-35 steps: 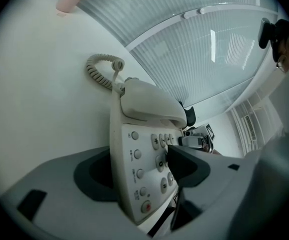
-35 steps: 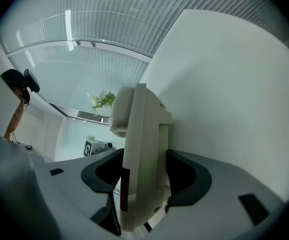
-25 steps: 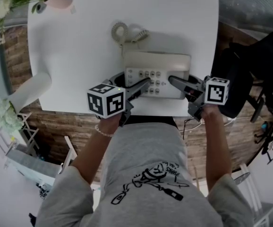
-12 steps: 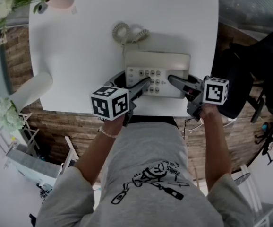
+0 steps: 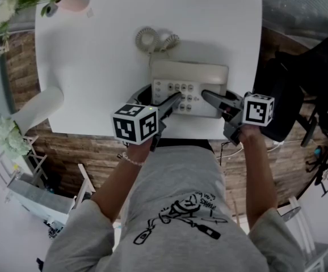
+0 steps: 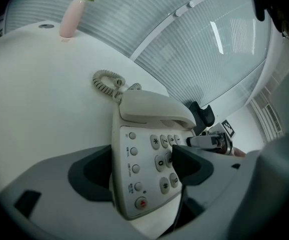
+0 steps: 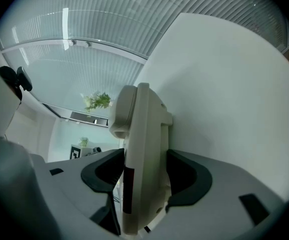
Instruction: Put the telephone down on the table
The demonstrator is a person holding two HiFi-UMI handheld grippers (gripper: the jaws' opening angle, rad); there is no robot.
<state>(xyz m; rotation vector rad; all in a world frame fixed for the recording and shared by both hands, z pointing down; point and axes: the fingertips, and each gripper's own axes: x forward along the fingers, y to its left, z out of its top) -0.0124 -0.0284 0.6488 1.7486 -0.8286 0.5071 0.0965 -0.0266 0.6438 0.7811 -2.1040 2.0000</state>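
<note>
The telephone (image 5: 189, 86) lies flat on the table (image 5: 96, 67) near its front edge, so it looks set down. The left gripper (image 6: 142, 169) is opening its jaws around the keypad end. The right gripper (image 7: 144, 176) apparently pinches the opposite side, and letting go there is not yet done.

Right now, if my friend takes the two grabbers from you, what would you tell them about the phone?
The left gripper: jaws opening, the telephone between them by its left side, apparently not pinched.
The right gripper: shut on the telephone's right edge.
The telephone looks set down on the white table, near the front edge, handset in place.
Left to do: open the right gripper, pull both back.
</note>
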